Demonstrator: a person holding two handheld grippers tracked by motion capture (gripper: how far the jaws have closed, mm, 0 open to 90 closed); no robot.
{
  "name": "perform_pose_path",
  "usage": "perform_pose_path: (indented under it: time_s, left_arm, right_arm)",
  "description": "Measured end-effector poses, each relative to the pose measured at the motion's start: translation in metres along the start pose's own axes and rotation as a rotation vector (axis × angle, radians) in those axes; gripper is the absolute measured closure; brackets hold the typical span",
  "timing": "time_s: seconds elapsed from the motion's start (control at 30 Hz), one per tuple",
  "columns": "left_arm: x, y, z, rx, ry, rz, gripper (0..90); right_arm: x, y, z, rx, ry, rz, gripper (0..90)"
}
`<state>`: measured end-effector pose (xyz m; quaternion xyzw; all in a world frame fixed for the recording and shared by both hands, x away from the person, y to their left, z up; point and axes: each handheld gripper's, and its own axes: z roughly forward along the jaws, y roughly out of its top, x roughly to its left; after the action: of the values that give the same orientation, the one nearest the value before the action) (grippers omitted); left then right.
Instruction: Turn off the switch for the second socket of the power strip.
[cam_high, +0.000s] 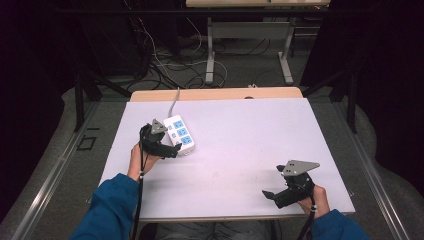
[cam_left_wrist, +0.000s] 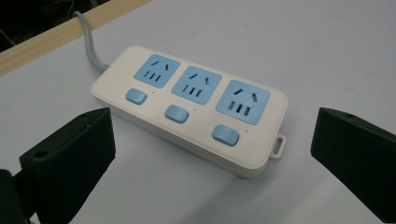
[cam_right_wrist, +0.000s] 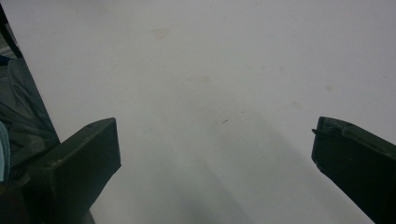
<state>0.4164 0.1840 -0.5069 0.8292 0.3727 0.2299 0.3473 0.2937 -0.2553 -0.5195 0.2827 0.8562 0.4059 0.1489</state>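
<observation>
We see a white power strip (cam_left_wrist: 191, 109) lying flat on the pale table (cam_high: 250, 135), toward its left and far part; it carries three blue sockets in a row, each with a blue switch beside it, and a small mounting tab juts from its end. A grey cord (cam_high: 174, 101) leaves its far end and runs off over the table's wooden far edge.

Just at the strip's near-left side we find the left gripper (cam_high: 170, 149), held in the person's left hand (cam_high: 137, 159) — its jaws are spread wide; in the left gripper view they stand one to each side of the strip, and we cannot tell from the pictures whether either jaw touches the strip's body. A grey three-cornered plate (cam_high: 158, 126) sits on top of this gripper, and a blue sleeve (cam_high: 107, 207) comes in from the near edge.

Well apart, at the table's near right, the right gripper (cam_high: 272, 195) rests low over bare tabletop in the person's right hand (cam_high: 315, 200); its jaws are likewise spread — in the right gripper view we see plain table surface between them; they grip nothing.

Beyond the table, a tangle of cables (cam_high: 165, 60) lies on the floor near the legs of a second desk (cam_high: 250, 35).
</observation>
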Motion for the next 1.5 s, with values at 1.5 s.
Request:
perform_pose_path:
  time_s: [1.5]
  left_arm:
    - [-0.052,-0.053,-0.077,-0.031,-0.046,0.09,0.1]
  right_arm:
    - [0.001,0.0,-0.001,0.001,-0.009,-0.008,0.5]
